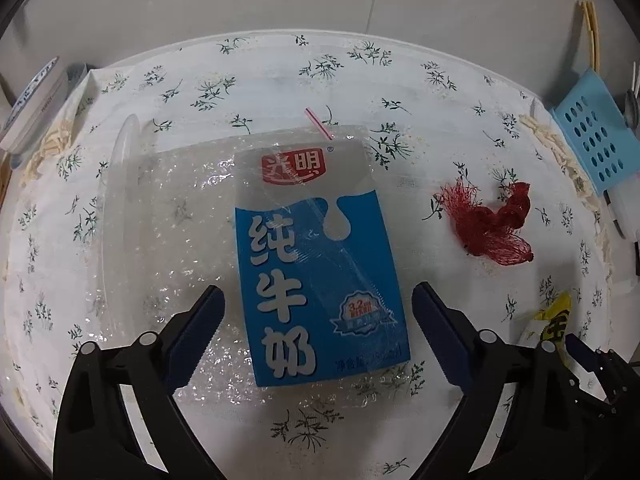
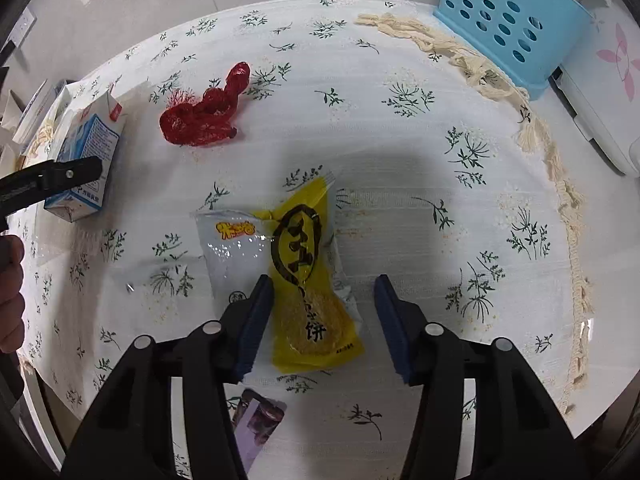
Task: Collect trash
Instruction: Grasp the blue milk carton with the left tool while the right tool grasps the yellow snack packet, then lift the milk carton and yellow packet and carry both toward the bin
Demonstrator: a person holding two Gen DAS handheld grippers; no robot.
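A blue and white milk carton (image 1: 316, 252) lies on a sheet of clear bubble wrap (image 1: 172, 216) on the flowered tablecloth. My left gripper (image 1: 318, 316) is open, with its fingers on either side of the carton's lower end. A red mesh net (image 1: 492, 224) lies to its right. In the right wrist view a yellow snack wrapper (image 2: 308, 280) lies on a clear wrapper (image 2: 232, 244). My right gripper (image 2: 324, 320) is open and straddles the yellow wrapper's lower half. The carton (image 2: 88, 152) and the red net (image 2: 204, 112) show at the far left there.
A light blue perforated basket (image 2: 504, 20) stands at the table's far right edge, also seen in the left wrist view (image 1: 592, 132). A white appliance (image 2: 600, 92) stands behind it. A purple wrapper (image 2: 256, 424) lies near the front edge. A fringe (image 2: 552, 152) trims the cloth.
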